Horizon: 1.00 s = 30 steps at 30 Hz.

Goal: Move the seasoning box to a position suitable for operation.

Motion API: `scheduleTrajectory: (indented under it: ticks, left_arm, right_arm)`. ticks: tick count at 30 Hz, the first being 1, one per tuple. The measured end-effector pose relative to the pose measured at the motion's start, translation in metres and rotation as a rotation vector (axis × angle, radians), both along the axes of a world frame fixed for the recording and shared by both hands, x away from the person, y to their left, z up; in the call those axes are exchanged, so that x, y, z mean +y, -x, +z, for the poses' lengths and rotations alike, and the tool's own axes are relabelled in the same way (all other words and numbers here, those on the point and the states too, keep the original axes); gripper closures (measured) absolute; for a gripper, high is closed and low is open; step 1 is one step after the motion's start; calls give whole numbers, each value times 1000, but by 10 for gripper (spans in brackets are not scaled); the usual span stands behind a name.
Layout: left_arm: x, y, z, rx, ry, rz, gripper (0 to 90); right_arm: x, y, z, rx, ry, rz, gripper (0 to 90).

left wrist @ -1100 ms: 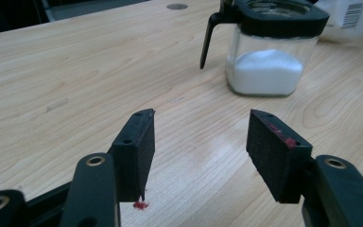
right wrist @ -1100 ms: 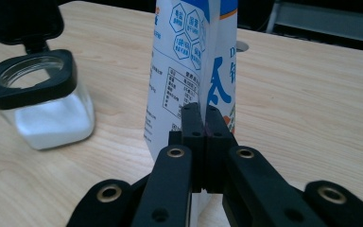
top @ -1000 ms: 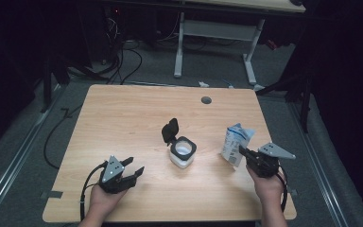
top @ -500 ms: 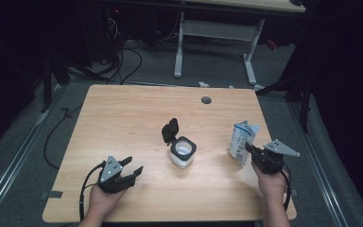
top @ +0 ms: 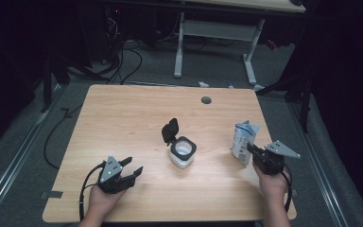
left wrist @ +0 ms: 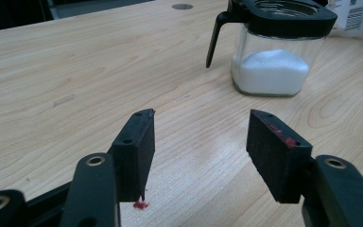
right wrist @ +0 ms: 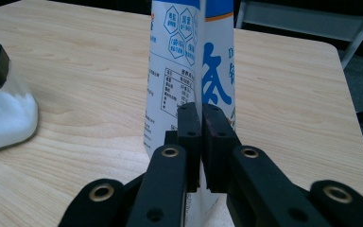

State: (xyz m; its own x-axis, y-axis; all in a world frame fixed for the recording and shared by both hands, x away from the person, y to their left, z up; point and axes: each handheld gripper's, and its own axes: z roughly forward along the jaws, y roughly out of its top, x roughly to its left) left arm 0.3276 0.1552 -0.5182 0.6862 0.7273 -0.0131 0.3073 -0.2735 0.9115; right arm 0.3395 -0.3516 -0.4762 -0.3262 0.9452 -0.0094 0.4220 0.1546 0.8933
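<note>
A white-and-blue bag [top: 244,141] stands upright near the right edge of a wooden table [top: 137,118], pinched at its side seam by the right gripper [top: 254,152]. In the right gripper view the two black jaws meet almost flush on the bag's [right wrist: 189,61] thin edge, having just eased apart by a hair while the seam remains between them. A hand [top: 273,182] holds that gripper from the near side of the table. At the centre stands a glass jar [top: 183,152] with white powder in its base, its black flip lid [top: 170,130] raised; the bag is well apart from it, to its right. The left gripper [top: 131,171] rests low over the near left part of the table, jaws spread wide with nothing between them. In the left gripper view the jar [left wrist: 276,52] stands beyond the pads [left wrist: 135,146], one of them smeared with red. A small round hole [top: 206,100] marks the far side of the table.
</note>
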Motion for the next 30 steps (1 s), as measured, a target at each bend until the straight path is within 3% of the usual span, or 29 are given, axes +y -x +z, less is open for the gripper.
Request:
scheduleTrajectory:
  ticks: [16,30]
  left_arm:
    - [0,0,0,-2,-2,-1,428]
    - [0,0,0,1,-4,-3,428]
  right_arm:
    - [2,3,1,-2,-8,0,832]
    - [3,1,0,11,-13,-5,735]
